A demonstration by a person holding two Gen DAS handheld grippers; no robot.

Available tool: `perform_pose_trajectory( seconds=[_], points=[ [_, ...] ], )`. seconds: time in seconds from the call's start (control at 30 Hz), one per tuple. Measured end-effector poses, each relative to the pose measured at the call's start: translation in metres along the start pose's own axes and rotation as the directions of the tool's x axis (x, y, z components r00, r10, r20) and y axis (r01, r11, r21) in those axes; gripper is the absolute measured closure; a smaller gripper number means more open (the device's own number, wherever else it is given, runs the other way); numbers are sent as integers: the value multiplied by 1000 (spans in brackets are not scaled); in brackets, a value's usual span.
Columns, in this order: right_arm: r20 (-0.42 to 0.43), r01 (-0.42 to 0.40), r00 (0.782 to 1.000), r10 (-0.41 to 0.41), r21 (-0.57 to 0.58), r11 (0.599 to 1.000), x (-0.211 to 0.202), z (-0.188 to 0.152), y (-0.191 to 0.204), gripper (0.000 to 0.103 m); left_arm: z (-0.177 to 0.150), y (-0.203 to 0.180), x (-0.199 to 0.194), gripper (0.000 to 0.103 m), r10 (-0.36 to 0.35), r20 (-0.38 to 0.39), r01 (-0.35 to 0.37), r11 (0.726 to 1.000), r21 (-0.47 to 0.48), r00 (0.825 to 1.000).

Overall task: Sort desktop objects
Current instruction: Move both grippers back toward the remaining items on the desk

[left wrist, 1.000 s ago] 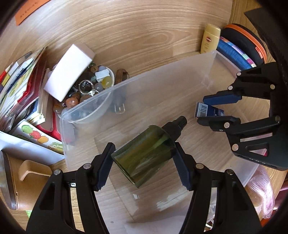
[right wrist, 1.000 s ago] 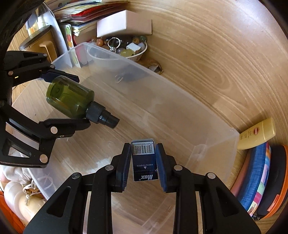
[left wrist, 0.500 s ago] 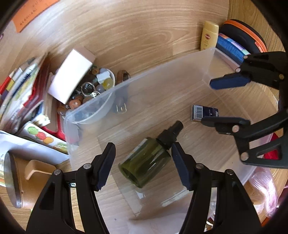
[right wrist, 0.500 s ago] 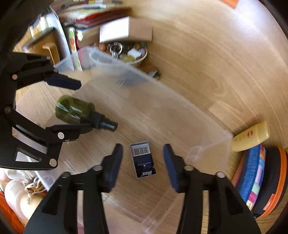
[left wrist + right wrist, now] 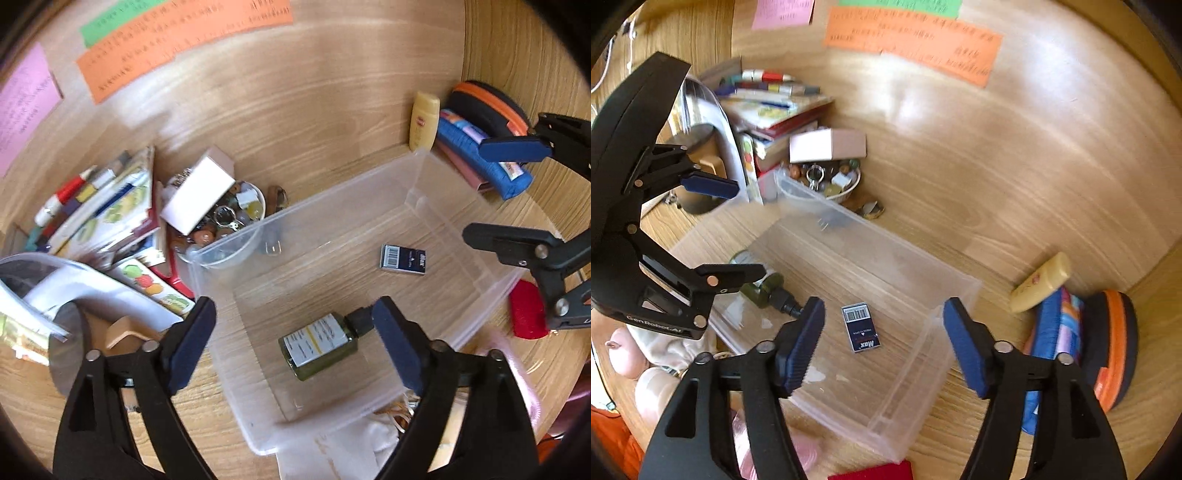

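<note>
Both tools have let go and lifted since a second ago, when the left one clasped the bottle and the right one pinched the small box; now the dark green plastic spray bottle [image 5: 318, 345] lies on its side on the floor of the clear plastic storage bin [image 5: 413, 177], and the small navy staple box with a barcode [image 5: 860, 328] lies flat near it, the two apart.

Left gripper [image 5: 295, 343] hangs above the bottle with its jaws opening, nothing pressed between its blue pads; right gripper [image 5: 882, 347] hovers over the staple box, jaws also opening and touching nothing; both point steeply down into the bin.

By my reckoning the drop-off step is finishing, and the next move calls for a fresh pick from the clutter on the wooden desk [image 5: 997, 177]: perhaps the yellow lotion tube [image 5: 1041, 282] just outside the bin's far corner, or the white box [image 5: 197, 201] resting on the bowl of beads [image 5: 236, 218]; either wants the hand clear of the bin wall first.
</note>
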State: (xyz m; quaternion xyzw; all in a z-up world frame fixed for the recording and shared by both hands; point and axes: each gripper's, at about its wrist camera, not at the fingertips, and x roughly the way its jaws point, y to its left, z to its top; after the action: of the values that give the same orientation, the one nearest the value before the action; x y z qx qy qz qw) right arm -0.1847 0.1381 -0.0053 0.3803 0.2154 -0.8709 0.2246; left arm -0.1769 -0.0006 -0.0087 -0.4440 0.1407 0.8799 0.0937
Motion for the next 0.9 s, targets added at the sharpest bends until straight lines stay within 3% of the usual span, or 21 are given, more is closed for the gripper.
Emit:
perform_pose_trajectory(
  seconds=[0.3, 0.47, 0.57, 0.67, 0.9],
  points=[
    [93, 30, 995, -32, 27, 999, -54, -14, -3, 34, -11, 8, -55, 10, 59, 106, -53, 997, -56, 993],
    [158, 40, 986, -48, 53, 998, -86, -31, -5, 33, -30, 15, -96, 8, 91, 184, -71, 991, -114, 979],
    [191, 49, 980, -61, 71, 996, -101, -42, -7, 24, -43, 18, -114, 6, 108, 224, -77, 987, -144, 968],
    [224, 67, 971, -85, 90, 994, -117, -56, -7, 23, -60, 20, -128, 5, 126, 249, -85, 982, -169, 960],
    [209, 119, 967, -143, 121, 985, -122, -94, -2, 23, -104, 24, -140, 5, 173, 261, -118, 970, -214, 950]
  ],
)
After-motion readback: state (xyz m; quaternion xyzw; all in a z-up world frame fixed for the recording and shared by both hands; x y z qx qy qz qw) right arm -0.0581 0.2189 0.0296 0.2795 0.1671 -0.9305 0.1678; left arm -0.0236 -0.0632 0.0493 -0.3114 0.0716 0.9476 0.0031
